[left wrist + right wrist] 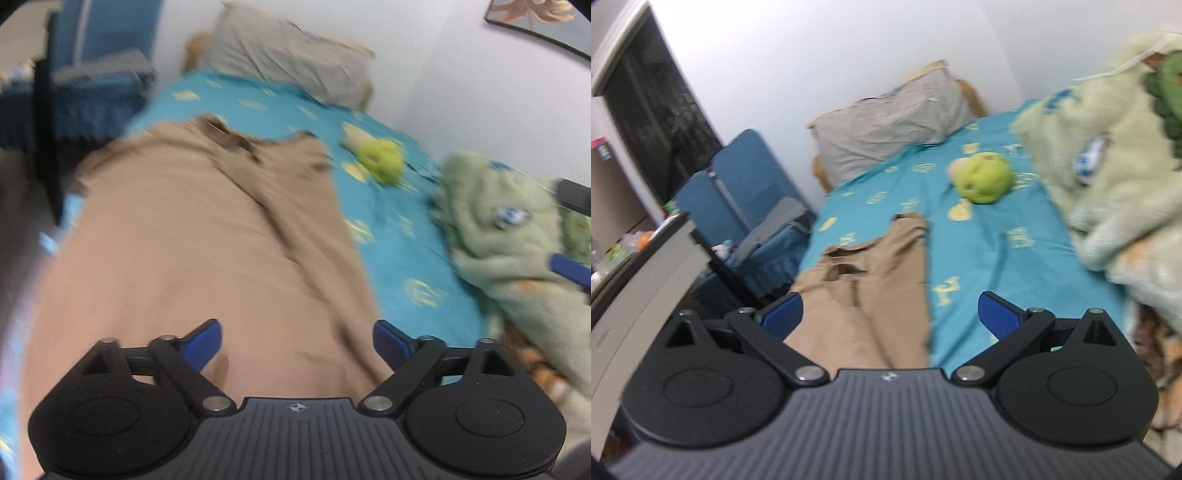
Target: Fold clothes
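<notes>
Tan trousers [192,236] flat on the bed [399,236]; left gripper [297,341] and right gripper [890,314] spread, empty; risk: pinching the sheet along with the trousers.

I'm working in a home bedroom: a bed with a turquoise patterned sheet [997,236] stands against a white wall, a grey pillow [890,122] at its head. A round lime-green plush toy [986,177] and a pale green fleece blanket [1108,177] lie on it, with a blue fabric chair [738,192] alongside.

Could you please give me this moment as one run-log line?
left gripper: open, empty | right gripper: open, empty | tan trousers: flat on bed, unfolded
</notes>
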### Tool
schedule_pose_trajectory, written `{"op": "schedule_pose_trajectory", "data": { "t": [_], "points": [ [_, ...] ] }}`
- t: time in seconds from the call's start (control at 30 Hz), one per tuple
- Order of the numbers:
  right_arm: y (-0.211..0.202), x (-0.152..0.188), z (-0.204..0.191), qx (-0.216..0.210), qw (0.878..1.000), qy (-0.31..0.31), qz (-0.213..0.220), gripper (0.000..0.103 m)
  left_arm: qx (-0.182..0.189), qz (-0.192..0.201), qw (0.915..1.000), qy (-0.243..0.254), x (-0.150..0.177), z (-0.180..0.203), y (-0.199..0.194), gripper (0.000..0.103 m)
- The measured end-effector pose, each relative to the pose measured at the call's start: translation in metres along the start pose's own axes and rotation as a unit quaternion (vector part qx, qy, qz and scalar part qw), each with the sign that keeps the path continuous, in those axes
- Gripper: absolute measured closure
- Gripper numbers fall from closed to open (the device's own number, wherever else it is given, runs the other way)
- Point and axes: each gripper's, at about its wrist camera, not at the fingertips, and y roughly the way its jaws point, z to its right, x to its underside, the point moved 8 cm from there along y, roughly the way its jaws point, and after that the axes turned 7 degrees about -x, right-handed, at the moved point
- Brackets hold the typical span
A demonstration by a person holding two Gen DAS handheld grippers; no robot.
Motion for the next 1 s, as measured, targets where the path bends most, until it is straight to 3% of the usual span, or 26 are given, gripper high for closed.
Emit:
{"op": "schedule_pose_trajectory", "data": {
  "t": [0.1,0.17,0.3,0.37,0.5,0.6,0.77,0.83,1.0],
  "points": [
    [0.003,-0.009,0.026,0.019,1.0,0.019,0.009,0.0,0.029,-0.029,0.9992,-0.003,0.021,0.039,0.008,0.027],
    [0.004,-0.009,0.041,0.02,0.999,0.04,0.006,0.0,0.028,-0.053,0.9982,0.001,0.035,0.06,0.017,0.042],
    [0.007,-0.006,0.062,0.017,0.997,0.071,-0.004,0.0,-0.011,-0.074,0.9967,0.032,0.057,0.082,0.04,0.065],
    [0.008,-0.005,0.067,0.017,0.997,0.081,-0.009,0.0,-0.027,-0.077,0.9956,0.045,0.06,0.085,0.051,0.089],
    [0.012,-0.003,0.07,0.005,0.995,0.096,-0.015,0.0,0.002,-0.076,0.9969,0.022,0.054,0.079,0.048,0.095],
    [0.013,-0.002,0.07,-0.001,0.995,0.103,-0.018,0.0,0.055,-0.084,0.9944,-0.033,0.041,0.058,0.036,0.096],
    [0.018,0.001,0.071,-0.003,0.993,0.114,-0.028,0.0,0.133,-0.114,0.9761,-0.129,0.019,0.006,0.026,0.096],
    [0.022,0.004,0.071,-0.003,0.992,0.119,-0.036,0.0,0.116,-0.125,0.9753,-0.141,0.014,-0.022,0.031,0.096],
    [0.032,0.012,0.065,-0.003,0.992,0.115,-0.058,0.0,0.015,-0.137,0.9851,-0.103,0.013,-0.067,0.043,0.093]
  ]
}}
